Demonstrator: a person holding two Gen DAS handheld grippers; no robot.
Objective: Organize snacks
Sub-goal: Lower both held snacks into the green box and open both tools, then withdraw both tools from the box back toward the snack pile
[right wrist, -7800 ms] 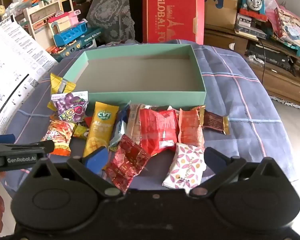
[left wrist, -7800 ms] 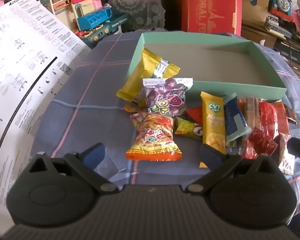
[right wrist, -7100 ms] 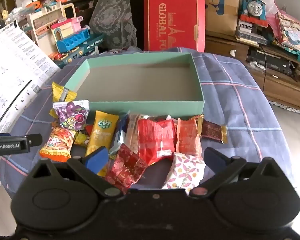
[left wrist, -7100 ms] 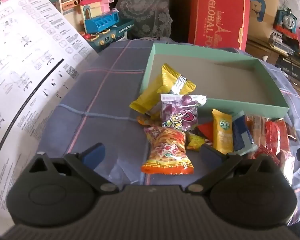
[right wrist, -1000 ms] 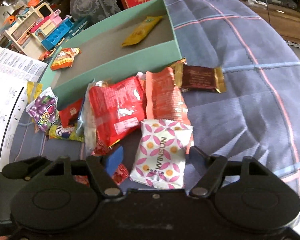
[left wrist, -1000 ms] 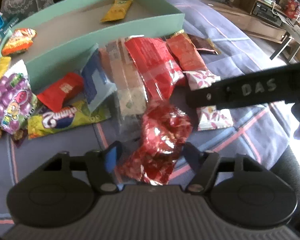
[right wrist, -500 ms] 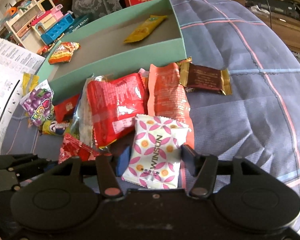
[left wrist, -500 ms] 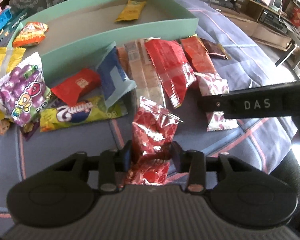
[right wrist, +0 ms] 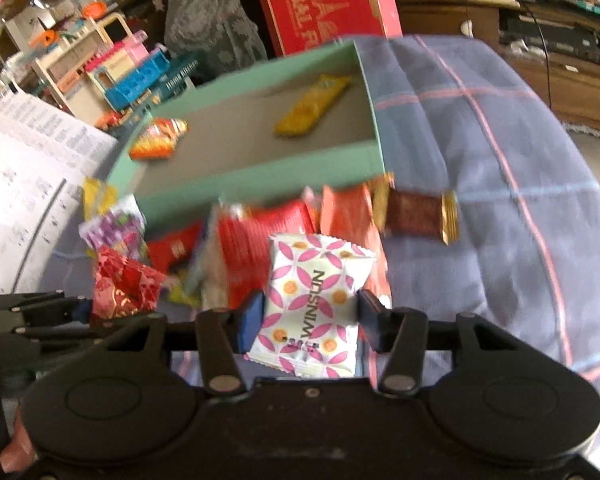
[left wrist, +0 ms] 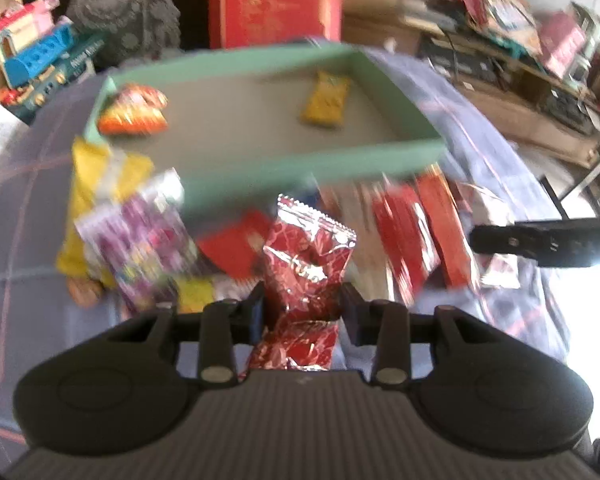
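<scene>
A shallow mint-green cardboard box (right wrist: 260, 178) on the blue plaid-covered counter (right wrist: 480, 168) holds two packets. Right tongs (right wrist: 310, 314), closing, pinch a white pink-flowered snack packet (right wrist: 314, 304). Left tongs (left wrist: 302, 310) clamp a shiny red foil snack packet (left wrist: 306, 264).

Two wrist views, shared green box (left wrist: 300, 168)

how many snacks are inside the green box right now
2. An orange packet lies in the left corner of the green box, and a yellow packet lies toward the far right corner. Nothing else shows on the box floor.
</scene>
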